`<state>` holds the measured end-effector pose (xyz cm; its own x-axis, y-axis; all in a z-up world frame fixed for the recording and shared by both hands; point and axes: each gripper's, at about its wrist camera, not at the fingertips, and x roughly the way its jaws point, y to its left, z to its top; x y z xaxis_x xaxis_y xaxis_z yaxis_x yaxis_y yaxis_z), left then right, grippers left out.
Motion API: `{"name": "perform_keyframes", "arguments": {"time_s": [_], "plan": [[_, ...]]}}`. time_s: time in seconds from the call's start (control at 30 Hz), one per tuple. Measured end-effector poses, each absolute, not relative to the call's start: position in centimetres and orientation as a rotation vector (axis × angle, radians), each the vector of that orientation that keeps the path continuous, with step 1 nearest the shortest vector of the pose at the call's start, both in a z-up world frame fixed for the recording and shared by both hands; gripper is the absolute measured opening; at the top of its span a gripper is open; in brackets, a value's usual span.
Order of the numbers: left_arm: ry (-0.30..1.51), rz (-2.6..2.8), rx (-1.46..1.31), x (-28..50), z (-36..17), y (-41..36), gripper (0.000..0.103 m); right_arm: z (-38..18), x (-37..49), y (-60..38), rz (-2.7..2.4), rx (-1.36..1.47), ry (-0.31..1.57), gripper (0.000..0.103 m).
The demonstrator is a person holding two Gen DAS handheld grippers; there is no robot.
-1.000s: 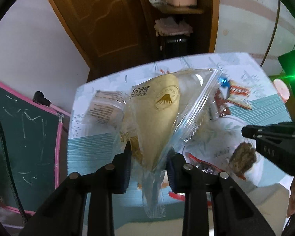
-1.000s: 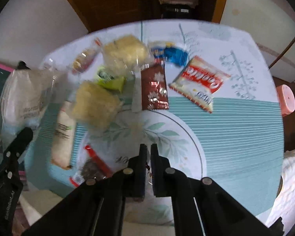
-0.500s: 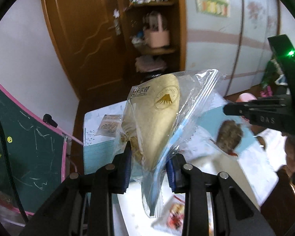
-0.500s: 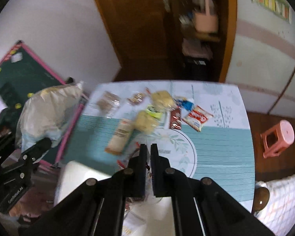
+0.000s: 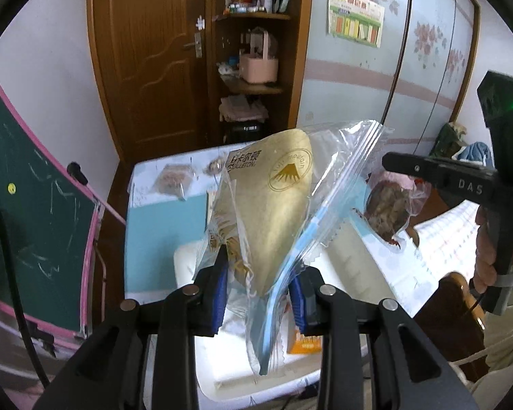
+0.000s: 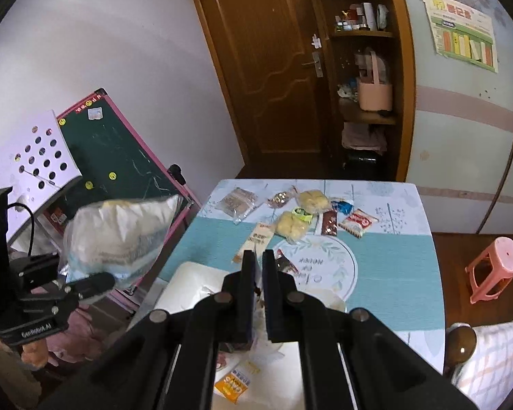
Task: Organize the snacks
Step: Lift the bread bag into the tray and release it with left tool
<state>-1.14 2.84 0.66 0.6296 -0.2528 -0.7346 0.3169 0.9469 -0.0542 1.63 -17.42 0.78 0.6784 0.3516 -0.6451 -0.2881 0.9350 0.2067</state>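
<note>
My left gripper (image 5: 258, 294) is shut on a clear zip bag (image 5: 301, 225) with a tan bread packet (image 5: 277, 212) inside, held high above the white bin (image 5: 219, 362). The bag also shows in the right wrist view (image 6: 119, 232). My right gripper (image 6: 259, 270) is shut on the wrapper of a brown snack (image 5: 388, 210), which hangs to the right of the bag's mouth. Several snack packets (image 6: 290, 220) lie on the table (image 6: 393, 256): a red-and-white packet (image 6: 357, 222), a dark red one (image 6: 329, 223), yellow cakes (image 6: 313, 200).
The white bin (image 6: 188, 283) sits at the table's near edge with an orange packet (image 6: 231, 384) in it. A green chalkboard (image 5: 27, 225) stands left. A pink stool (image 6: 494, 268) stands right. A wooden door (image 6: 273, 68) and shelves are behind.
Both grippers have risen well above the table and tilted up toward the room. The bag and the brown snack came up with them, and the snack is now beside the bag's mouth.
</note>
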Motion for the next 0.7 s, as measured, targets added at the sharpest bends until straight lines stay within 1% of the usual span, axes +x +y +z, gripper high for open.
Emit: {"name": "perform_keyframes", "arguments": {"time_s": [0.1, 0.17, 0.2, 0.23, 0.27, 0.3, 0.33, 0.37, 0.4, 0.5, 0.7], "plan": [[0.865, -0.319, 0.089, -1.1, -1.1, 2.4, 0.031, -0.6, 1.3, -17.0, 0.361, 0.086, 0.773, 0.007], [0.901, -0.322, 0.112, -1.1, -2.7, 2.0, 0.036, -1.7, 1.1, -16.5, 0.372, 0.066, 0.813, 0.011], [0.905, -0.322, 0.131, -1.2, -3.3, 1.8, 0.049, -2.3, 1.1, -16.2, 0.381, 0.054, 0.835, 0.011], [0.903, -0.317, 0.146, -1.5, -3.6, 1.6, 0.073, -3.1, 1.2, -15.7, 0.383, 0.030, 0.863, 0.011], [0.886, -0.299, 0.171, -1.8, -4.0, 1.4, 0.085, -3.6, 1.2, -15.3, 0.373, 0.003, 0.877, 0.016], [0.867, -0.292, 0.177, -1.9, -4.0, 1.3, 0.097, -4.0, 1.1, -14.8, 0.348, -0.033, 0.884, 0.028], [0.837, -0.289, 0.179, -2.2, -3.9, 1.2, 0.098, -4.2, 1.0, -14.5, 0.324, -0.060, 0.878, 0.036], [0.814, -0.301, 0.176, -2.5, -3.7, 1.2, 0.098, -4.3, 0.8, -14.3, 0.308, -0.068, 0.865, 0.048], [0.810, -0.311, 0.172, -2.4, -3.6, 1.3, 0.098, -4.3, 0.5, -14.3, 0.304, -0.056, 0.851, 0.054], [0.810, -0.322, 0.142, -2.0, -3.5, 1.5, 0.098, -4.1, 0.0, -14.7, 0.314, -0.007, 0.838, 0.057], [0.799, -0.317, 0.081, -1.0, -3.6, 2.5, 0.098, -4.1, 0.1, -15.0, 0.286, 0.025, 0.848, 0.058]]}}
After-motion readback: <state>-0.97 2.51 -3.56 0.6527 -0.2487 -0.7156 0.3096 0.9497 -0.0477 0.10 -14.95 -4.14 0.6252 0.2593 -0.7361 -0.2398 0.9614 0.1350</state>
